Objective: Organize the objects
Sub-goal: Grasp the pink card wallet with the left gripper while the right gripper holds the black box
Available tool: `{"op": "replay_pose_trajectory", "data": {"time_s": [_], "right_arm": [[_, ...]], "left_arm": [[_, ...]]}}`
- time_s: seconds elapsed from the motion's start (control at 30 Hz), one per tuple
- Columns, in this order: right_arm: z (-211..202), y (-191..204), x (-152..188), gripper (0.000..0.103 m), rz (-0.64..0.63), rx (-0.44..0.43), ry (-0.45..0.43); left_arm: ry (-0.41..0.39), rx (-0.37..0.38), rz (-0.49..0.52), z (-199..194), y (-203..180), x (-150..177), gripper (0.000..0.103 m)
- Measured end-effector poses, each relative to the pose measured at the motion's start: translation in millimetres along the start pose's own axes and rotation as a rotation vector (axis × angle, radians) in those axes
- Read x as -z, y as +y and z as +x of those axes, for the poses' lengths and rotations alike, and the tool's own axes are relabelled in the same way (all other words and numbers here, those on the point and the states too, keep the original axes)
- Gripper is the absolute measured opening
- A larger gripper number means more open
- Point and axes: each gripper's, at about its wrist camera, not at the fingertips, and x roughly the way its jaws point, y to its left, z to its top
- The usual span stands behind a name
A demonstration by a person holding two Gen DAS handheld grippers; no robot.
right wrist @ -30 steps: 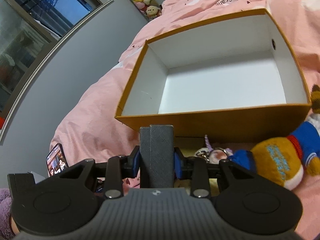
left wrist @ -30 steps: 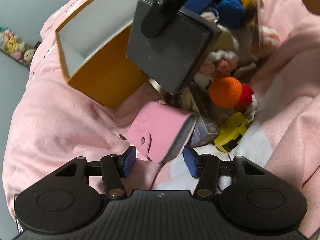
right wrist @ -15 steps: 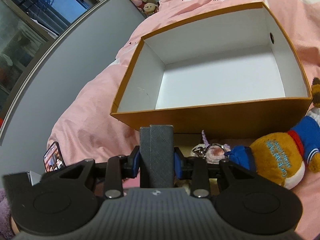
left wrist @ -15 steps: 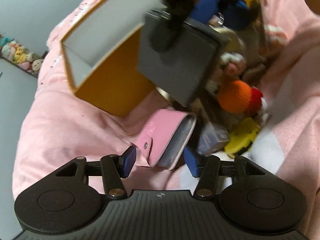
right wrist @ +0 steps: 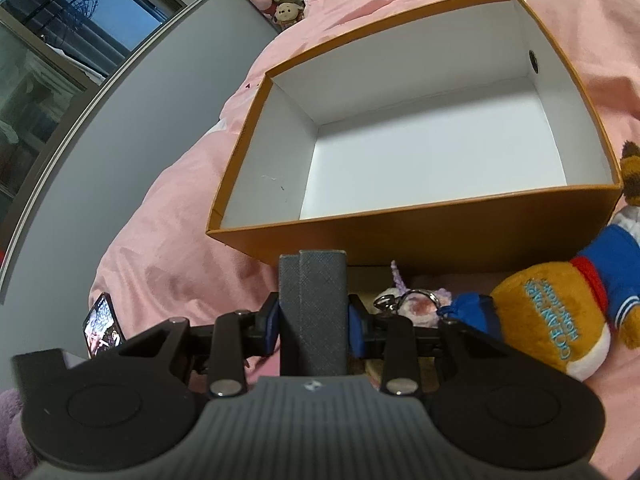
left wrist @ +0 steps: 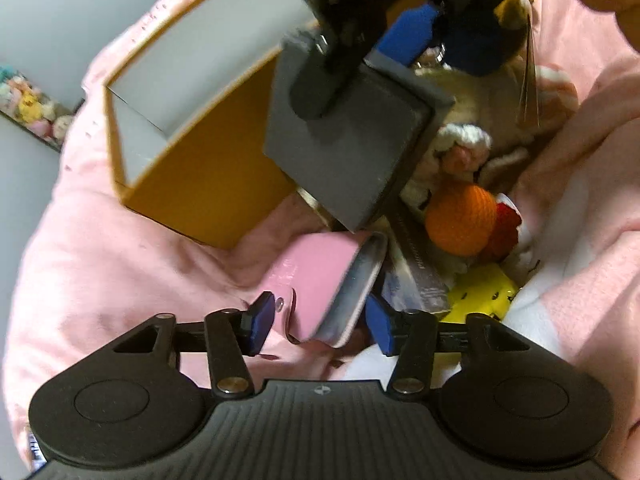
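An open orange box (right wrist: 400, 236) with a white, bare inside lies on the pink bedding; it also shows in the left wrist view (left wrist: 208, 184). My right gripper (right wrist: 313, 322) is shut on a grey wallet (right wrist: 313, 312) and holds it just before the box's near wall; the wallet shows from the side in the left wrist view (left wrist: 348, 152). My left gripper (left wrist: 320, 322) is open, its blue pads on either side of the near end of a pink card case (left wrist: 316, 280) lying on the bedding.
A pile of toys lies right of the box: an orange crochet ball (left wrist: 460, 220), a yellow toy (left wrist: 484, 296), a small printed box (left wrist: 416, 276), and a brown plush in blue (right wrist: 560, 320). A keyring plush (right wrist: 412, 304) and a phone (right wrist: 102, 330) lie nearby.
My left gripper has moved forward so the pink card case now sits between its pads. My right gripper with the grey wallet has moved closer to the box and a little higher.
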Motion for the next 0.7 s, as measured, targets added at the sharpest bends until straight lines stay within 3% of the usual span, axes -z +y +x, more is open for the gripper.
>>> {"op": "replay_pose_trajectory", "data": {"time_s": [0.13, 0.27, 0.47, 0.57, 0.7], "right_arm": [[4, 1, 0, 0.036, -0.006, -0.003, 0.007], [6, 1, -2, 0.037, -0.005, -0.009, 0.008], [3, -1, -3, 0.036, 0.005, 0.000, 0.005], [4, 0, -3, 0.036, 0.001, 0.004, 0.003], [2, 2, -3, 0.036, -0.005, 0.004, -0.003]], "left_arm": [[-0.062, -0.106, -0.028, -12, 9, -1, 0.047], [-0.044, -0.134, -0.013, 3, 12, -5, 0.045], [-0.018, -0.054, 0.001, 13, 9, -4, 0.041], [-0.039, -0.055, -0.001, 13, 0, 4, 0.038], [-0.058, -0.019, -0.118, 4, 13, 10, 0.034]]}}
